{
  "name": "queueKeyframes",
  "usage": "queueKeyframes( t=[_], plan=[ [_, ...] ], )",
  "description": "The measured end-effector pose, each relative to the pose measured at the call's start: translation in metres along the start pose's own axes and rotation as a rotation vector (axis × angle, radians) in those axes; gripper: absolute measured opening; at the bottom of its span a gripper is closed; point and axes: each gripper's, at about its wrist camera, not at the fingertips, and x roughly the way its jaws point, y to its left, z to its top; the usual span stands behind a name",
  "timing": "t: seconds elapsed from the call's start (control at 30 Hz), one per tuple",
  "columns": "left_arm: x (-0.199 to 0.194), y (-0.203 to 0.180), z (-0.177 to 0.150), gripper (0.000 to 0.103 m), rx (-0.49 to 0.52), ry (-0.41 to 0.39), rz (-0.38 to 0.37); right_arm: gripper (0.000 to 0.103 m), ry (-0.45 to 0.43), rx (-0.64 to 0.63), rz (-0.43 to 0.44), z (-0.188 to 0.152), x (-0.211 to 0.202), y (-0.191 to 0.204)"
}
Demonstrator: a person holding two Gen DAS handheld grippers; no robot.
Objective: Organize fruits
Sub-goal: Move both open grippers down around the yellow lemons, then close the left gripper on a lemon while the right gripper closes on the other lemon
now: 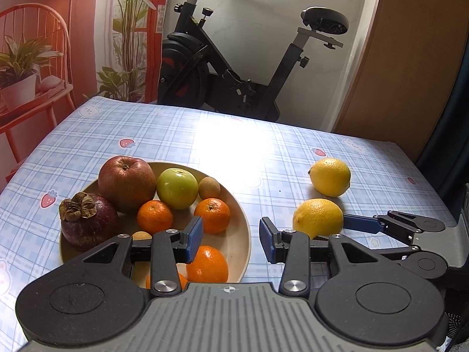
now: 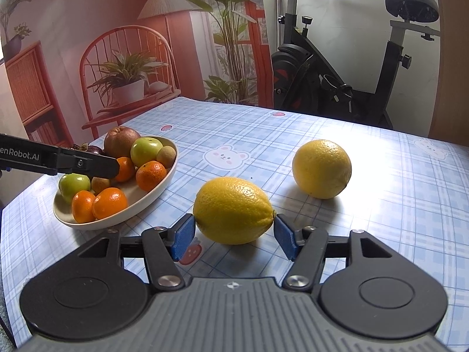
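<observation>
right gripper [image 2: 233,236] — jaws spread around near lemon [image 2: 233,209], not clamped | left gripper [image 1: 231,239] parted, empty, above plate [image 1: 234,234] | risk — round lemon rolls off if nudged off-centre

A black exercise bike [image 1: 234,67] with a padded saddle stands just past the far edge of the table, before a pale wall. To its left hangs a printed backdrop [image 2: 96,29] in warm pink, picturing a red spindle-back chair, a white-potted plant, a tall leafy palm and a pleated lampshade. A brown wooden panel [image 1: 410,58] rises at the right. The table wears a glossy blue-checked tablecloth [image 2: 293,129] dotted with strawberries and little bears.
</observation>
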Motion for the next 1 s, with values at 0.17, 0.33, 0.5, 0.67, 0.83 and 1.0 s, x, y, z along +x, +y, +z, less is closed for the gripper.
queueKeyframes(
  t=[0.17, 0.33, 0.5, 0.67, 0.83, 1.0],
  plan=[
    [0.005, -0.002, 0.002, 0.045, -0.001, 0.013, -0.020, 0.063, 0.008, -0.015, -0.003, -0.003, -0.001, -0.002],
    [0.012, -0.009, 0.004, 0.046, 0.017, 0.024, -0.063, 0.063, 0.006, -0.018, -0.008, -0.005, -0.006, -0.006],
    [0.024, -0.025, 0.009, 0.048, 0.035, 0.041, -0.106, 0.063, 0.020, -0.046, 0.001, -0.003, -0.006, -0.007],
    [0.034, -0.038, 0.017, 0.051, 0.044, 0.054, -0.149, 0.063, 0.027, -0.046, 0.005, -0.005, -0.006, -0.008],
    [0.040, -0.041, 0.023, 0.051, 0.038, 0.064, -0.165, 0.063, 0.026, -0.065, 0.000, -0.002, -0.012, -0.006],
    [0.041, -0.037, 0.028, 0.051, 0.008, 0.068, -0.171, 0.063, 0.028, -0.061, -0.005, 0.003, -0.012, -0.009]
  ],
)
